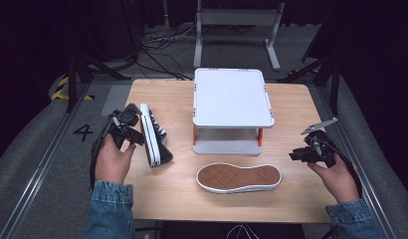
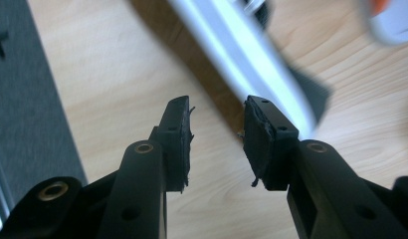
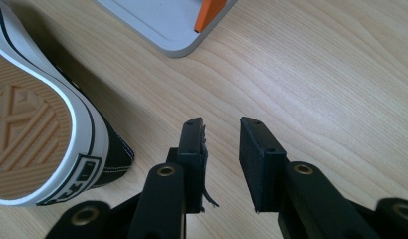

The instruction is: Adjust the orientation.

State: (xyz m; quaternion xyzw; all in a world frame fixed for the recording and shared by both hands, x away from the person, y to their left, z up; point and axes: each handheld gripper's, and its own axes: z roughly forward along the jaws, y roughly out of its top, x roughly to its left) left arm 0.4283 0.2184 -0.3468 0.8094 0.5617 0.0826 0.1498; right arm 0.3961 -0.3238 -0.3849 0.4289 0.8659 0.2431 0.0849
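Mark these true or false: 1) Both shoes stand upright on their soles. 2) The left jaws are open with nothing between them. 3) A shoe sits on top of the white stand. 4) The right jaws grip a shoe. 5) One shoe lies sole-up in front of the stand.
1) False. The shoe nearer the right gripper lies sole-up; the other shoe, by the left gripper, lies on its side.
2) True. The left gripper view shows bare table between the pads.
3) False. The top of the stand is bare; both shoes lie on the table.
4) False. The right jaws are open and empty, with the sole-up shoe off to one side.
5) True.
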